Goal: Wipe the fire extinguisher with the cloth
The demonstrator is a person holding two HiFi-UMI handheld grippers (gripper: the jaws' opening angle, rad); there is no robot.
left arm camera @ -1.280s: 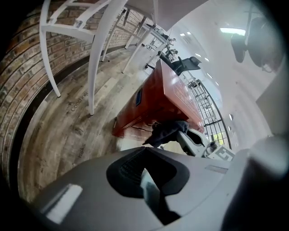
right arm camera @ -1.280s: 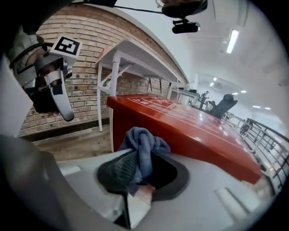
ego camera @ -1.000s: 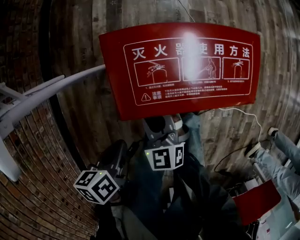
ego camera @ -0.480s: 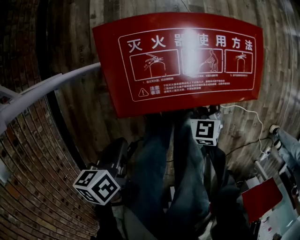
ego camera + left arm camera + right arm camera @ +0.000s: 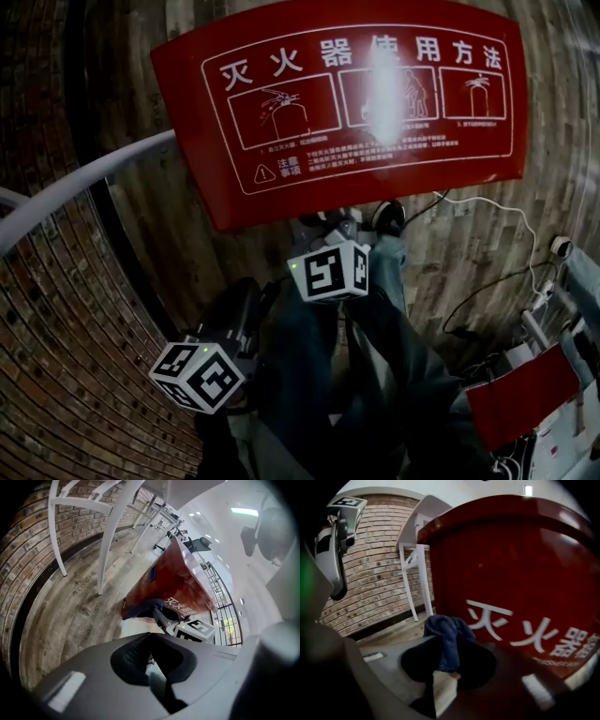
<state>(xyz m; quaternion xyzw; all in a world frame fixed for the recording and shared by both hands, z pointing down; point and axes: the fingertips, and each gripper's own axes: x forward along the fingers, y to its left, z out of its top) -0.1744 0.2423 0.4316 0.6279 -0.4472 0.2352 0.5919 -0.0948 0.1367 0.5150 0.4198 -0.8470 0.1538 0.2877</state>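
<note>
The wooden floor (image 5: pixel 459 253) fills most of the head view, with a brick wall (image 5: pixel 56 328) curving down the left side. The red fire extinguisher box (image 5: pixel 337 103) takes the upper half of that view, its white printed panel facing up at me. White metal legs (image 5: pixel 108 536) stand at the upper left of my left gripper view, against the bricks. My right gripper (image 5: pixel 440 686) sits at the centre of the head view, just under the box's lower edge, and it is clamped on the blue cloth (image 5: pixel 447 634). The cloth bunches up just beside the box's red face; I cannot tell whether they touch. My left gripper (image 5: pixel 161 691) hangs at the lower left, jaws together with nothing between them.
</note>
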